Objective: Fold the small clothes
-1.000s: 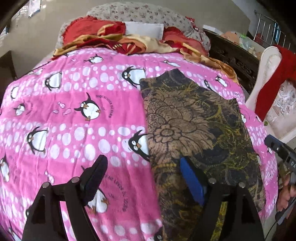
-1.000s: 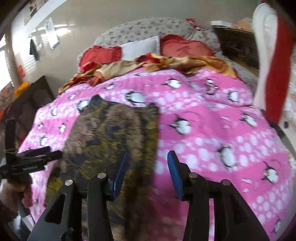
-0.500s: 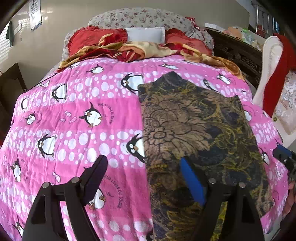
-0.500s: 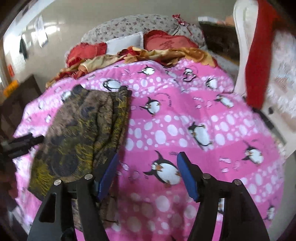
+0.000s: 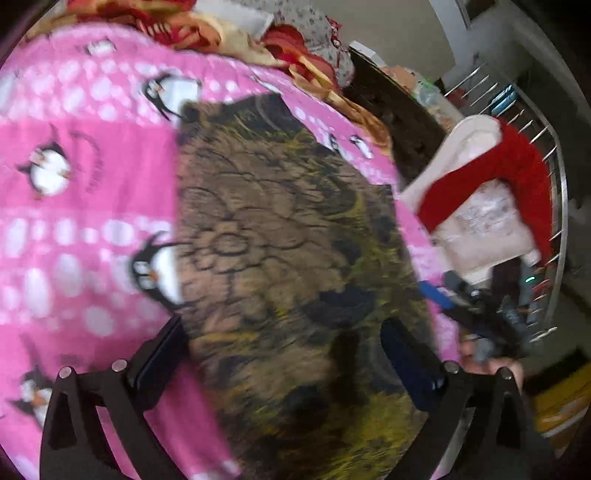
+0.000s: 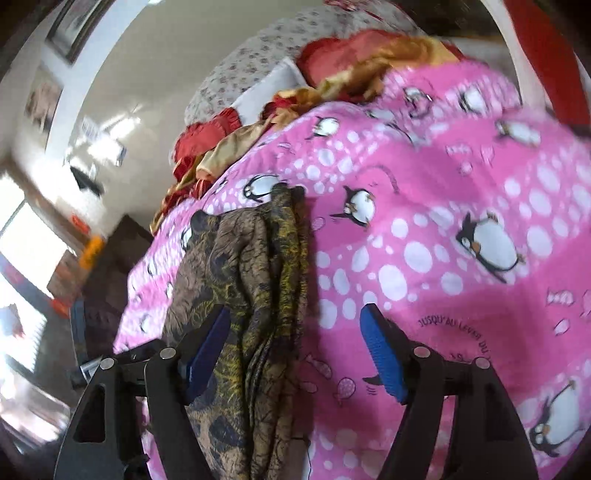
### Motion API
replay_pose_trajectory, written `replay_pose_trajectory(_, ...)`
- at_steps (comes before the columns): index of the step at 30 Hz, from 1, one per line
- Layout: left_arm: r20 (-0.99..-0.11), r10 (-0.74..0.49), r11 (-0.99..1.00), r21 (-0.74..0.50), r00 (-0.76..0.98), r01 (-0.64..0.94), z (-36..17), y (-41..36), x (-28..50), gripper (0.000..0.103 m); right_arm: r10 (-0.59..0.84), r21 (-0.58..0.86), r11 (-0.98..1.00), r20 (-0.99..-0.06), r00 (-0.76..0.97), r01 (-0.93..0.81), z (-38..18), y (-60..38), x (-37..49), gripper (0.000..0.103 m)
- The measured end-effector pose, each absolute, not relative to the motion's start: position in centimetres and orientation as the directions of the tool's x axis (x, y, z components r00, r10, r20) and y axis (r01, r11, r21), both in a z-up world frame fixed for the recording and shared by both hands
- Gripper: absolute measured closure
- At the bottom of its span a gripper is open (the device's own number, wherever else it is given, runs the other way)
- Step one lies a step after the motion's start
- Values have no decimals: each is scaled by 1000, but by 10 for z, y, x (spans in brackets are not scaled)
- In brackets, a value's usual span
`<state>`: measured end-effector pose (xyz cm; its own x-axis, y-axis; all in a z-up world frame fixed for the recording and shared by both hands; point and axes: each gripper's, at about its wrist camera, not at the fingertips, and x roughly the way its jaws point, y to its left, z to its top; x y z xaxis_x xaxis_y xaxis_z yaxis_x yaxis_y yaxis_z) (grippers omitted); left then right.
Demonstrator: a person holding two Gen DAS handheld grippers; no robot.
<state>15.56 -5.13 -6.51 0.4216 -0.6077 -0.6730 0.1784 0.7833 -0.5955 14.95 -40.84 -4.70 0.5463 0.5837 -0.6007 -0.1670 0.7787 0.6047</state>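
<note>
Left wrist view: our left gripper [image 5: 284,354] and right gripper [image 6: 295,350] have both just been opening, spread over the patterned cloth [image 5: 280,258], pinching nothing.

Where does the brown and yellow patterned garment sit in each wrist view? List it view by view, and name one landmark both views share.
Left wrist: the patterned garment fills the centre and lower right, spread on the pink penguin blanket.
Right wrist: the garment lies left of centre, bunched lengthwise, running to the bottom edge.
Shared landmark: the red and gold bedding heaped at the blanket's far end.
</note>
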Motion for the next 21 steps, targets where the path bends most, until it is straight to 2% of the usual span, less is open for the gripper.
replay_pose_trajectory(6, -588, -703, 684, -714, 401, 152, -69, -41, 171, 0, 740, 779, 609, -489, 461, -152, -71, -418, 163, 37)
replay_pose_trajectory(8, -570, -719, 666, -729, 398, 160, -69, -36, 171, 0, 742, 777, 613, -506, 439, -141, -77, -414, 168, 36)
replay_pose_trajectory(10, -588, -706, 683, -713, 395, 159, -67, -39, 171, 1, 740, 765, 625, -518, 428, -154, -80, -407, 175, 33)
replay_pose_trajectory(12, -616, -679, 715, -680, 400, 166, -63, -45, 168, 2, 736, 756, 635, -527, 425, -162, -78, -399, 182, 21)
replay_pose_trajectory(14, -641, -646, 748, -640, 413, 176, -60, -49, 162, 8, 721, 723, 668, -569, 395, -176, -76, -386, 189, 16)
replay_pose_trajectory(17, -670, -610, 782, -594, 423, 187, -65, -50, 151, 21, 738, 696, 672, -604, 299, -252, -73, -363, 186, 18)
replay_pose_trajectory(19, -660, -613, 779, -597, 435, 191, -67, -48, 148, 21, 762, 688, 647, -596, 253, -327, -69, -348, 180, 23)
replay_pose_trajectory(21, -653, -619, 770, -613, 436, 176, -69, -47, 149, 19, 745, 660, 666, -599, 292, -347, -68, -347, 184, 31)
